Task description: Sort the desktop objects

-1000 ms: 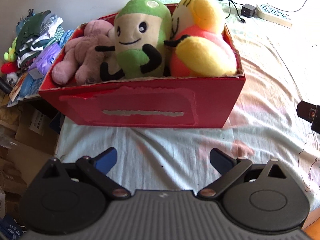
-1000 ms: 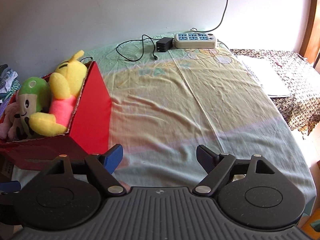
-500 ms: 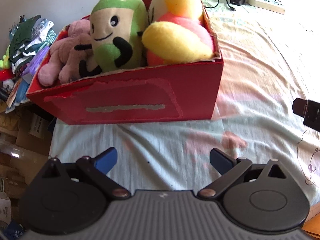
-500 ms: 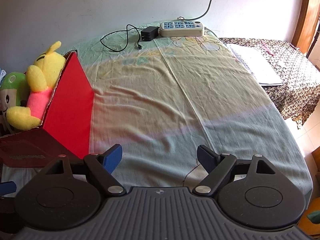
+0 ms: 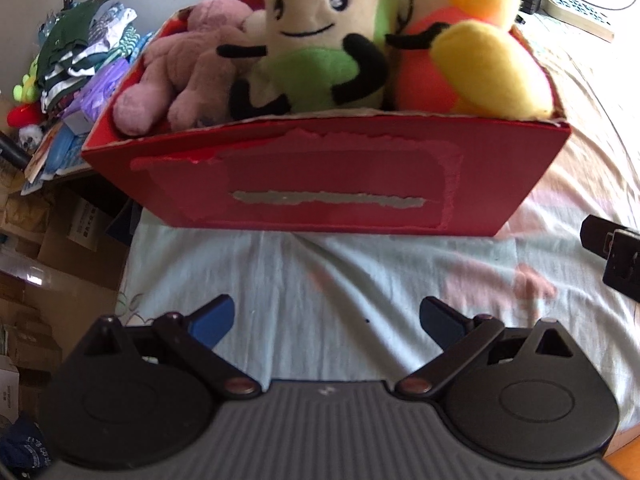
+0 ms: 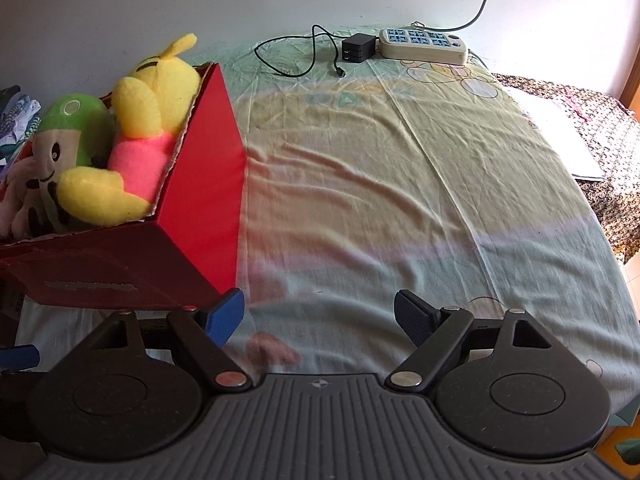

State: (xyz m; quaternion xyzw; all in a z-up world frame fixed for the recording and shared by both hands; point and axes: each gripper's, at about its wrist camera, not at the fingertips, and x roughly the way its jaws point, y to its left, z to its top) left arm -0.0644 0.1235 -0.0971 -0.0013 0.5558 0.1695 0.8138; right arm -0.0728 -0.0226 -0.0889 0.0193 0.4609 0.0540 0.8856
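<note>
A red cardboard box (image 5: 328, 188) stands on the sheet-covered surface and holds a pink plush (image 5: 180, 72), a green plush (image 5: 324, 40) and a yellow-and-orange plush (image 5: 468, 52). My left gripper (image 5: 326, 316) is open and empty, just in front of the box's near wall. My right gripper (image 6: 318, 312) is open and empty, right of the box (image 6: 208, 184), over bare sheet. The green plush (image 6: 68, 136) and yellow plush (image 6: 148, 120) show in the right wrist view. Part of the right gripper shows at the left wrist view's right edge (image 5: 616, 256).
A power strip (image 6: 422, 44) with a black adapter (image 6: 358, 48) and cable lies at the far edge by the wall. A patterned cloth with white paper (image 6: 560, 136) lies at the right. Piled clothes and clutter (image 5: 76, 64) and cardboard boxes (image 5: 36, 240) sit left of the red box.
My left gripper has moved closer to the red box, which now looms larger. My right wrist view has swung left, bringing more of the box and plush toys into view.
</note>
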